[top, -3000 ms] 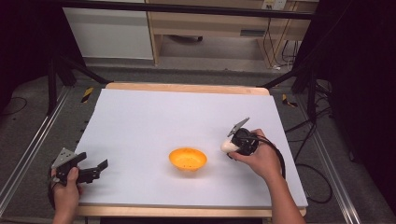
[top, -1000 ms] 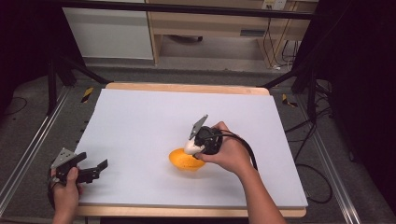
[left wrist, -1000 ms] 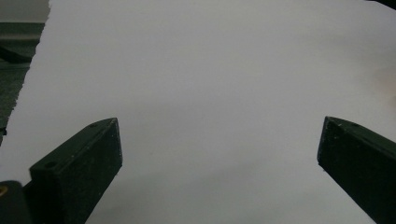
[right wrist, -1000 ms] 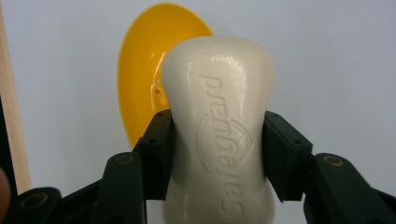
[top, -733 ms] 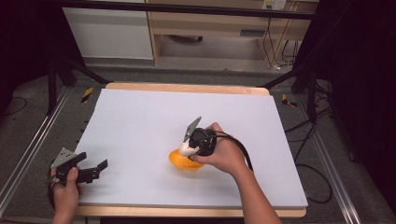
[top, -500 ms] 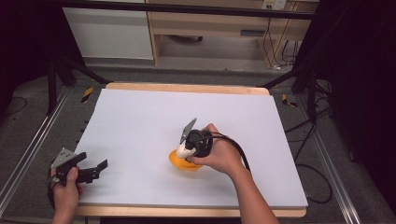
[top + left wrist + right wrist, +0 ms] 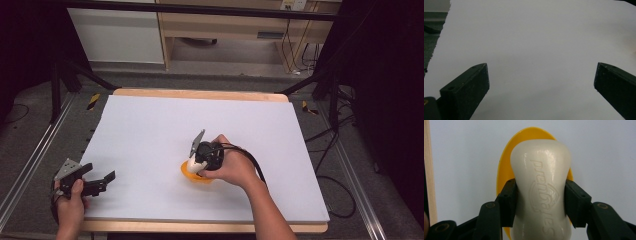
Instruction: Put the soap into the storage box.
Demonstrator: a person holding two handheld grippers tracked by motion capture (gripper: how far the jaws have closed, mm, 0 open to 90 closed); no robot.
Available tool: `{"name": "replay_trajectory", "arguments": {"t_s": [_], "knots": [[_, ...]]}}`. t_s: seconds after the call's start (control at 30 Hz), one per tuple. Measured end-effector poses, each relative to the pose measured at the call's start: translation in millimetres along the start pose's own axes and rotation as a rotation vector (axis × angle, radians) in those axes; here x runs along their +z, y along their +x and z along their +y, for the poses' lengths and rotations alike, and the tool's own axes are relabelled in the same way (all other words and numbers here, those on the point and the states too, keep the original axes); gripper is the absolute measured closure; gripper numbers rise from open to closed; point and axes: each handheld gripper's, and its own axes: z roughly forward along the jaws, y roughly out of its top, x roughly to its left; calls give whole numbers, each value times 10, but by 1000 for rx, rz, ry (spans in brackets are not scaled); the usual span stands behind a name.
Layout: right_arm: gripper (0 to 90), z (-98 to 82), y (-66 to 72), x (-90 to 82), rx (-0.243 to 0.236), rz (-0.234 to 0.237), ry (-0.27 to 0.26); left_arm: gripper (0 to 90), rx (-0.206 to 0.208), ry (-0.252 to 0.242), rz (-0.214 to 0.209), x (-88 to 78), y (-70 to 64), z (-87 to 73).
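one orange bowl [image 7: 192, 175], one soap bar [image 7: 541, 192], seemingly, two tools

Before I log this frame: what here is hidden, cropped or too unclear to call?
- Whether the soap bar touches the orange dish: in the right gripper view the bar covers the dish's middle; in the high view the hand and right claw cover it.
- The bar's lower end: cut off by the right gripper view's bottom edge.
- Embossed lettering on the bar: shallow, not surely readable.
- Orange smudge at the left gripper view's right edge: too blurred to identify.
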Motion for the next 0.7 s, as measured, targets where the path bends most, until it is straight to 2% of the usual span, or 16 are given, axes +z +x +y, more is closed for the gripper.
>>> {"name": "replay_trajectory", "arguments": {"t_s": [0.2, 0.3, 0.43, 0.5, 0.7], "knots": [[468, -10, -5, 2, -5, 9, -1, 0, -1, 0, 0, 0, 1, 0], [419, -26, -23, -54, 24, 6, -35, 0, -1, -1, -1, -1, 1, 0], [403, -82, -57, -149, 57, -4, -79, 0, -1, 0, 0, 0, 1, -1], [383, -124, -83, -195, 66, -20, -88, 0, -1, 0, 0, 0, 2, 0], [297, -275, -141, -285, 140, -74, -118, 0, 0, 0, 1, 1, 0, 0]]}}
